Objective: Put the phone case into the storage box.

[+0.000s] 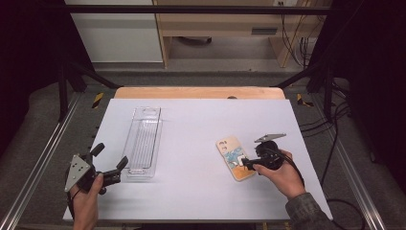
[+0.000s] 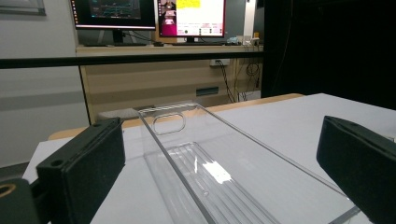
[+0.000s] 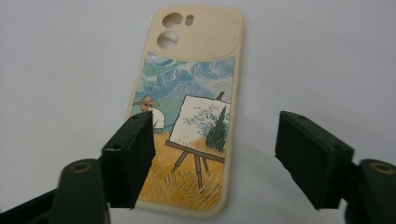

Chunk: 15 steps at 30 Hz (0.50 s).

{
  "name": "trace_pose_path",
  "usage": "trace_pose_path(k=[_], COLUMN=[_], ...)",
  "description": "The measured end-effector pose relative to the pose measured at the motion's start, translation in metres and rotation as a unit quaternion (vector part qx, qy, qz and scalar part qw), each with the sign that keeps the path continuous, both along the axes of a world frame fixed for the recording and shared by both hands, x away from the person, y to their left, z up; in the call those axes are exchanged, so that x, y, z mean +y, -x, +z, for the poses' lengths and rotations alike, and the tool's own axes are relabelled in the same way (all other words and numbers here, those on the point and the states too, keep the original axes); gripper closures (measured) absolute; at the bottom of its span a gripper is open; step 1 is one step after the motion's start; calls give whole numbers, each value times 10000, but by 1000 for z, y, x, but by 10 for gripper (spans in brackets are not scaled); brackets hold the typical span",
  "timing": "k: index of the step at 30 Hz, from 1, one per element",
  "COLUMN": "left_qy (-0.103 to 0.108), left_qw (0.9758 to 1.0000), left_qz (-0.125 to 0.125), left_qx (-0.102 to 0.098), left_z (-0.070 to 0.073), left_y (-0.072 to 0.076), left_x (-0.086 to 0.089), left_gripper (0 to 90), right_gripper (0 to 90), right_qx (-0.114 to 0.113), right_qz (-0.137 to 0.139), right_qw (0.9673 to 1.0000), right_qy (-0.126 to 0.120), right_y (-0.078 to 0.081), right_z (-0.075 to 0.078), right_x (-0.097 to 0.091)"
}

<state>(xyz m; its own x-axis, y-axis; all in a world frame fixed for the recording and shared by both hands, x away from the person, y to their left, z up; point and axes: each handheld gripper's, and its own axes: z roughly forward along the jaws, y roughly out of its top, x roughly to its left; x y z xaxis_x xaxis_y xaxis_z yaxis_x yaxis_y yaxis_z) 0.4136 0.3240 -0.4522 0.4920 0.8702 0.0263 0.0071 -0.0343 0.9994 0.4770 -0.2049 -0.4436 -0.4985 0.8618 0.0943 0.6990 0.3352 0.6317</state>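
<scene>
I note the phone case [image 3: 187, 116] lying flat on the counter [image 1: 191, 191], under my right tool [image 3: 215, 158], jaws apart and gripping nothing. Left tool [image 1: 111, 165] open beside the clear tray [image 1: 142, 143].

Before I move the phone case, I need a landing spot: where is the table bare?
The widest bare patch lies between the clear tray and the phone case. The far right stretch of the table is bare too. It is tighter around the left gripper beside the tray's near end.
</scene>
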Motion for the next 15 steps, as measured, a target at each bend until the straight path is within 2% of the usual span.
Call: trace_pose_path(k=[2,3,5,7,10,15], left_qy=[0,0,23,37,51,87], left_qw=[10000,10000,10000,10000,10000,10000], left_qz=[-1,-1,-2,-8,-6,-10], left_qx=[1,1,1,0,-2,-3], left_z=[0,0,0,0,0,0], left_y=[0,0,0,0,1,1], left_x=[0,0,0,0,0,1], left_gripper=[10,10,10,10,10,10], right_gripper=[189,189,117,84,71,70], right_qx=[-47,-47,-170,-216,-309,-323], right_qz=[-73,-73,-192,-253,-200,-163], right_qw=[10000,10000,9997,9994,9993,9993], right_qy=[-39,-39,-38,-54,-38,11], right_y=[0,0,2,2,4,8], right_z=[3,3,7,9,13,16], right_x=[2,2,5,8,10,17])
